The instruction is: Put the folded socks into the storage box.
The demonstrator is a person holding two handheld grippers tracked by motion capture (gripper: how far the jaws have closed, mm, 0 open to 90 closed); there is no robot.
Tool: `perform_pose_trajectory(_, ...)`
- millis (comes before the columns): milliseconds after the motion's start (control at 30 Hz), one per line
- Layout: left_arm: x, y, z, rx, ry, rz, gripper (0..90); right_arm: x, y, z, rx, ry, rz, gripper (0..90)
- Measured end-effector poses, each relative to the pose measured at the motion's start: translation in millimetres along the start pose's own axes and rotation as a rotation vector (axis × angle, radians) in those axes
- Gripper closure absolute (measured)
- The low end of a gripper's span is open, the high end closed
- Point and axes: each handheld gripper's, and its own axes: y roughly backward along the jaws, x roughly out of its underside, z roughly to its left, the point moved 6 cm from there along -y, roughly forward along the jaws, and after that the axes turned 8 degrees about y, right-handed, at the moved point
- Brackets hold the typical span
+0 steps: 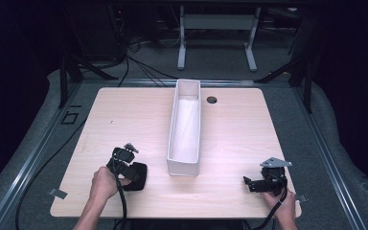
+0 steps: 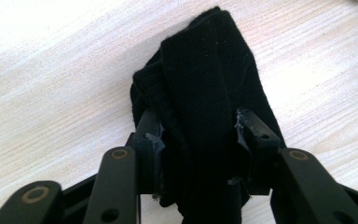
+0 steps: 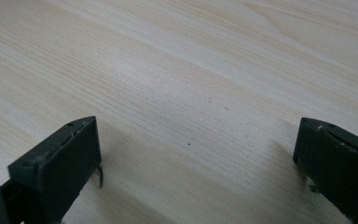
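At left, the left gripper [image 1: 133,165] has its jaws closed on a folded black cloth [image 2: 205,93] lying flat on the wooden table [image 1: 124,115], apparently gripped for lifting. At centre, a long white tray [image 1: 185,165] stands empty and lengthwise, a likely destination. At right, the right gripper [image 1: 247,182] rests with jaws wide apart over bare tabletop, holding nothing.

Left hand [image 1: 104,183] comes in from the bottom edge and grips the black two-jaw left gripper [image 1: 133,168], tipped down toward the tabletop. Its jaws are pinched in on a black knit cloth [image 2: 204,107], one on each side. Right hand [image 1: 283,207] holds the black right gripper [image 1: 247,184] low near the table edge, pointing left, jaws spread wide with nothing between them.
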Motion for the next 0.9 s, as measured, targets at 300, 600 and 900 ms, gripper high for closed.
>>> perform_pose_trajectory(300,-0.1,2.1,2.5,0.028,0.005,-0.012,64.4,0.5,0.9,-0.6,0.018,0.003,0.015,0.1)
perform_pose_trajectory(600,-1.8,9.0,2.7,0.047,0.001,-0.015,65.5,0.0,0.2,0.2,-0.003,0.001,0.002,0.0)
perform_pose_trajectory(900,-6.7,25.3,-1.4,0.039,-0.024,-0.019,65.4,0.0,-0.1,-0.2,0.002,-0.002,0.001,0.0)
